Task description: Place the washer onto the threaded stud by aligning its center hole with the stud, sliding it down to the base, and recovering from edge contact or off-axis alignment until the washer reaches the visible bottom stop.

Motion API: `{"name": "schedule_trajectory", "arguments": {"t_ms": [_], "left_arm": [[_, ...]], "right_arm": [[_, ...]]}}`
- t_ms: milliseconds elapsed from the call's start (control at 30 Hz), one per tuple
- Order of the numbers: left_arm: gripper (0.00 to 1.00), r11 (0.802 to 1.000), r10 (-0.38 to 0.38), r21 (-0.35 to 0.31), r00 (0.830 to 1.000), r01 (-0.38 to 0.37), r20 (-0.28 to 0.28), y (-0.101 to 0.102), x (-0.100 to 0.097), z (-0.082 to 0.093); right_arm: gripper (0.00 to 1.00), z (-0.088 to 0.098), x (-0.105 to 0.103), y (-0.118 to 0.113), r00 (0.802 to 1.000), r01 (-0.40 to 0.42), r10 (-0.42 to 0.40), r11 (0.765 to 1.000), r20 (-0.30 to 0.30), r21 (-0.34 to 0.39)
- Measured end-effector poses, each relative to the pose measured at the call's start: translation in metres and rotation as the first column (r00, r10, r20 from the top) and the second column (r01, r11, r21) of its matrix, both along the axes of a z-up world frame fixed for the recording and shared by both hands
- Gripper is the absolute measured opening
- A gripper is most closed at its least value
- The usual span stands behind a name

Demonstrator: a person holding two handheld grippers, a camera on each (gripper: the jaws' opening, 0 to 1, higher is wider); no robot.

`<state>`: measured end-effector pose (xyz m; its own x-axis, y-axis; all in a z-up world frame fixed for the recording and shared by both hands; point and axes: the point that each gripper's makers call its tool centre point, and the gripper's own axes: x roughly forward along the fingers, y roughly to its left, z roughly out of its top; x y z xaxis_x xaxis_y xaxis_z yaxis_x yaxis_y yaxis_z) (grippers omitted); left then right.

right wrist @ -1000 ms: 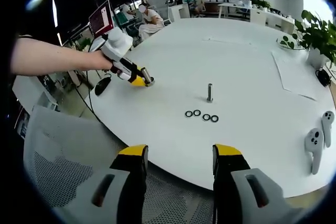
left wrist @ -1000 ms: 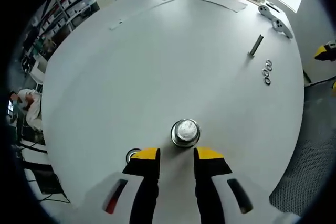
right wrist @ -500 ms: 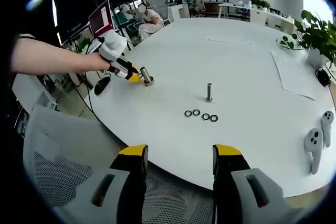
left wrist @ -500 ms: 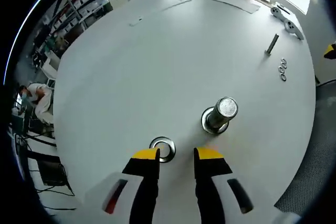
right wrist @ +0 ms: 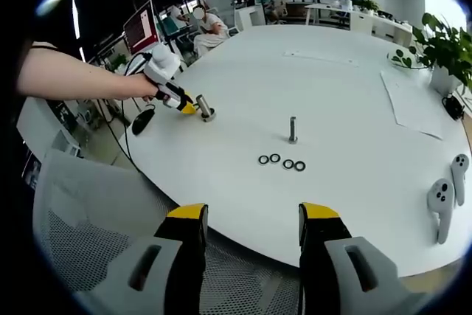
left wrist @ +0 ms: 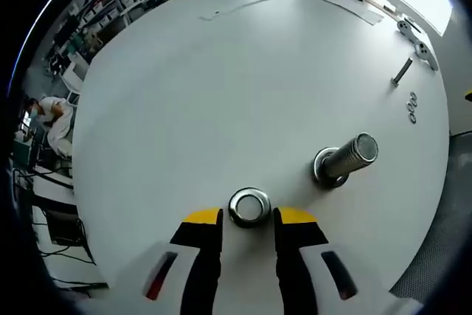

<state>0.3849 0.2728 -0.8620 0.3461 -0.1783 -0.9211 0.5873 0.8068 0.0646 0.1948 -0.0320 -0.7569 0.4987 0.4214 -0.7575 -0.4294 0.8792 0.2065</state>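
A shiny silver washer [left wrist: 248,206] lies flat on the white table [left wrist: 221,86], right between the yellow tips of my left gripper [left wrist: 248,219], which stands open around it. To its right rises a thick metal stud [left wrist: 345,160] on a round base, apart from the washer. In the right gripper view the same stud [right wrist: 205,108] shows beside the left gripper [right wrist: 187,106], held by a person's hand. My right gripper [right wrist: 253,215] is open and empty, hovering off the table's near edge.
A thinner upright stud [right wrist: 293,129] with several small dark rings [right wrist: 279,161] in front of it stands mid-table. Two white controllers [right wrist: 442,201] lie at the right edge, with papers and a plant [right wrist: 442,46] behind. A mesh chair [right wrist: 96,256] sits below the right gripper.
The left gripper has shifted left from the thick stud to the washer, which now lies between its open jaws. The right gripper has stayed still.
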Motion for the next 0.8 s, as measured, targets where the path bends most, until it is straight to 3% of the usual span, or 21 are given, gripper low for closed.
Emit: {"name": "schedule_trajectory", "arguments": {"t_ms": [100,167,333,400,533,667,800], "left_arm": [[0.23,0.996,0.055,-0.071,0.997,-0.059,-0.059,-0.006,-0.003,-0.003],[0.23,0.998,0.037,-0.049,0.999,-0.039,-0.036,-0.003,0.0,-0.002],[0.27,0.998,0.007,-0.058,0.999,-0.01,-0.051,-0.007,-0.001,-0.002],[0.26,0.999,-0.017,-0.035,0.999,0.016,-0.049,-0.006,0.0,-0.003],[0.21,0.999,-0.001,-0.036,0.998,-0.001,-0.058,-0.007,0.001,-0.003],[0.21,1.0,-0.013,-0.025,0.998,0.011,-0.066,-0.013,-0.008,-0.003],[0.21,0.996,-0.087,-0.01,0.992,0.087,-0.091,-0.021,-0.019,-0.004]], "right_arm": [[0.52,0.0,0.0,0.001,1.0,-0.003,0.003,1.0,-0.001,-0.001],[0.52,-0.001,0.0,0.001,1.0,-0.005,0.005,1.0,-0.001,-0.001],[0.52,0.0,0.0,0.001,1.0,-0.004,0.004,1.0,-0.001,0.001],[0.52,0.0,0.0,0.001,1.0,-0.007,0.007,1.0,0.0,-0.002],[0.52,-0.001,-0.001,0.002,1.0,-0.011,0.011,1.0,-0.001,-0.004],[0.52,0.0,0.0,0.001,1.0,-0.011,0.011,1.0,0.001,-0.004],[0.52,0.001,0.0,0.003,1.0,-0.013,0.013,1.0,0.005,-0.001]]}}
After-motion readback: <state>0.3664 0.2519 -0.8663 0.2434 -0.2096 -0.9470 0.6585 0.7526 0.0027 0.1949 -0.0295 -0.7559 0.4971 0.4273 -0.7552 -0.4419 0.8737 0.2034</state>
